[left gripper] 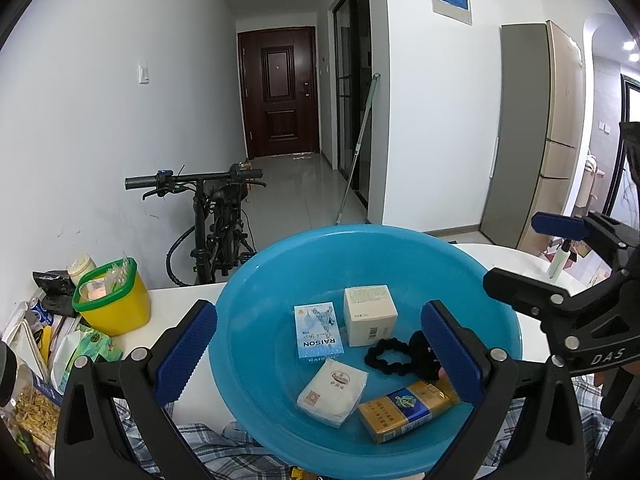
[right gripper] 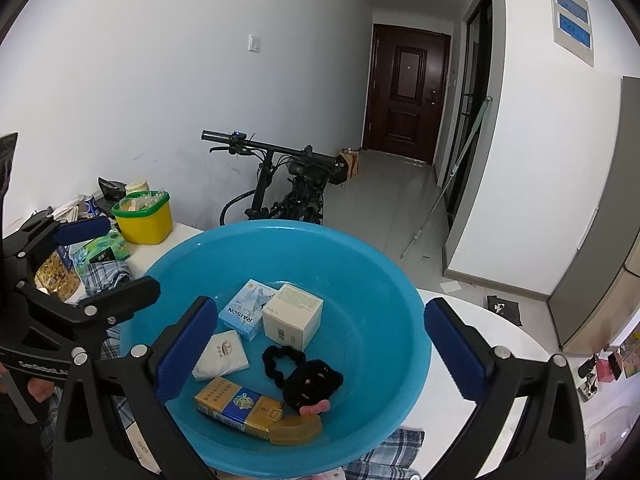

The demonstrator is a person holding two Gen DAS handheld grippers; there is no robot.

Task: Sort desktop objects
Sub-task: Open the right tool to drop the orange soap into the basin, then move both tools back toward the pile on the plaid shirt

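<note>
A blue plastic basin (left gripper: 280, 264) (right gripper: 360, 280) stands on the white table in front of both grippers. In it lie a blue RAISON box (left gripper: 319, 335) (right gripper: 248, 314), a white cube box (left gripper: 370, 314) (right gripper: 294, 316), a white tissue packet (left gripper: 334, 392) (right gripper: 222, 354), a black scrunchie with a plush cat (left gripper: 390, 356) (right gripper: 308, 378) and a yellow-and-blue pack (left gripper: 404, 408) (right gripper: 236, 404). My left gripper (left gripper: 320, 354) (right gripper: 132, 254) is open at the basin's near left rim. My right gripper (right gripper: 322, 350) (left gripper: 512, 250) is open wide over the basin, holding nothing.
A yellow tub with a green rim (left gripper: 114, 304) (right gripper: 144, 216), snack bags (left gripper: 36, 392) and a plaid cloth (right gripper: 106, 274) crowd the table's left side. A folded bicycle (left gripper: 216, 216) stands behind the table. A small bottle (left gripper: 558, 262) is on the table's right.
</note>
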